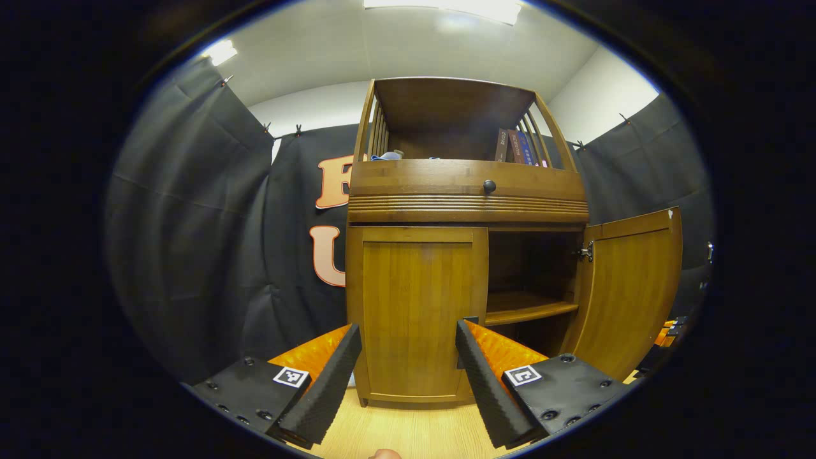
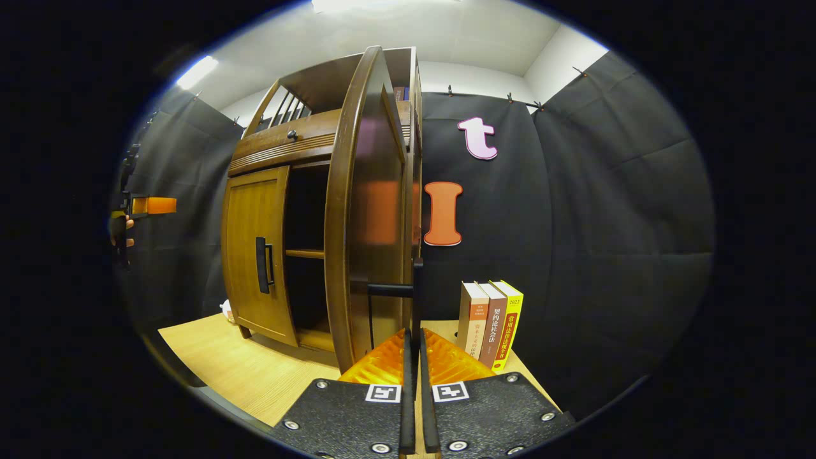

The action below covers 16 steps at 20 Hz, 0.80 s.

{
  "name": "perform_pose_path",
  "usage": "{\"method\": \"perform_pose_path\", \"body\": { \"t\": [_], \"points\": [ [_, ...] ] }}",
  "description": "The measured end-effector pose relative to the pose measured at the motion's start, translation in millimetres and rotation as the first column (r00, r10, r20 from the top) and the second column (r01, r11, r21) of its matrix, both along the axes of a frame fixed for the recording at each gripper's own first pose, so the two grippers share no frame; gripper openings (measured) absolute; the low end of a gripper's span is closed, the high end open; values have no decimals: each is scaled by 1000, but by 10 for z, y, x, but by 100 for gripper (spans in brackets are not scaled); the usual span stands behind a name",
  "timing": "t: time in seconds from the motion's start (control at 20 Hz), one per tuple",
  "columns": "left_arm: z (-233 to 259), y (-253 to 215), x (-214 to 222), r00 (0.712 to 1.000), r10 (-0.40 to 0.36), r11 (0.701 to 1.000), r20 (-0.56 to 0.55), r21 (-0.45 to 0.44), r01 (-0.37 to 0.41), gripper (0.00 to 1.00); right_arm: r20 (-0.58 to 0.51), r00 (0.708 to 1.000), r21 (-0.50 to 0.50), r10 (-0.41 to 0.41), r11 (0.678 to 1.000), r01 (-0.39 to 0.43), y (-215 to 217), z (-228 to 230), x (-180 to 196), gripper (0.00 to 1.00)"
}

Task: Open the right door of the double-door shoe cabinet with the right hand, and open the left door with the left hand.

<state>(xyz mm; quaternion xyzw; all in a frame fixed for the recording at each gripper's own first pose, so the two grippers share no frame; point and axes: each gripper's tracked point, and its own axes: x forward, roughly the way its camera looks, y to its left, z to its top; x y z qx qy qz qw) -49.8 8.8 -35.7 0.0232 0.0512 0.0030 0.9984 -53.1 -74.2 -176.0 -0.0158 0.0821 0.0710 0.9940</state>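
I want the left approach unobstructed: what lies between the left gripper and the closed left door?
Nothing: in the left gripper view only bare wooden tabletop separates the open left gripper from the left door.

In the right gripper view, "2022" is printed atop the yellow book's spine (image 2: 510,322), lower centre; vertical characters are carried by the neighbouring brown spine (image 2: 493,331).
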Motion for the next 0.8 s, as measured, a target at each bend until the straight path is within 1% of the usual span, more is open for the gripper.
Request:
{"method": "perform_pose_path", "body": {
  "t": [0.1,0.15,0.2,0.25,0.3,0.4,0.6,0.65,0.75,0.8],
  "points": [
    [-18,-44,29,1000,-3,1000,-4,3,3,94,6,1000,9,20,1000,-20,-61,2,11,4],
    [-39,-58,43,1000,-2,1000,-7,5,2,94,8,1000,15,28,1000,-28,-96,-4,23,0],
    [-58,-75,59,1000,-2,1000,-10,5,2,94,9,999,24,34,999,-34,-162,-15,24,4],
    [-78,-101,79,1000,-3,1000,-13,4,3,94,8,999,38,39,999,-39,-199,-19,40,14],
    [-104,-133,86,1000,-4,1000,-14,3,4,94,6,999,51,43,998,-43,-229,-21,42,3],
    [-162,-215,137,1000,-13,1000,-15,-1,13,94,0,999,59,42,997,-42,-269,-24,43,4],
    [-351,-384,301,999,-32,999,-23,10,32,94,19,999,39,27,999,-28,-351,86,-70,11],
    [-408,-435,349,999,-39,999,-27,13,40,96,27,1000,36,16,999,-17,-375,120,-110,16],
    [-530,-571,557,998,-44,999,-36,17,44,94,34,999,32,-7,999,6,-433,158,-162,34],
    [-604,-607,614,998,-44,999,-43,18,45,94,35,999,27,-22,999,21,-467,178,-187,31]
  ]
}}
